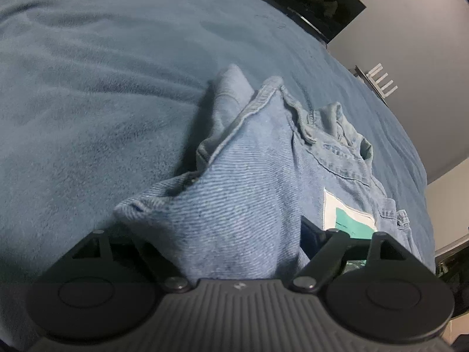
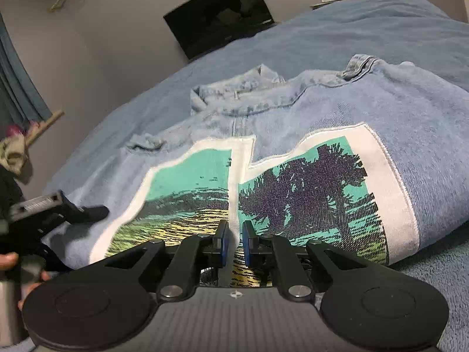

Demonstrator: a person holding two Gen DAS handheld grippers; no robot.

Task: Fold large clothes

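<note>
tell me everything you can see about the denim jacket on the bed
The denim jacket is light blue, faded-looking cotton twill, lying partly folded and back-up on a blue blanket. Its back carries a white-bordered patch printed with dark palm trees on teal and yellow, creased down the middle. The collar lies at the far end. The right gripper has its fingers pinched on the raised crease at the near hem. A cuffed sleeve drapes between the left gripper's spread fingers.
</note>
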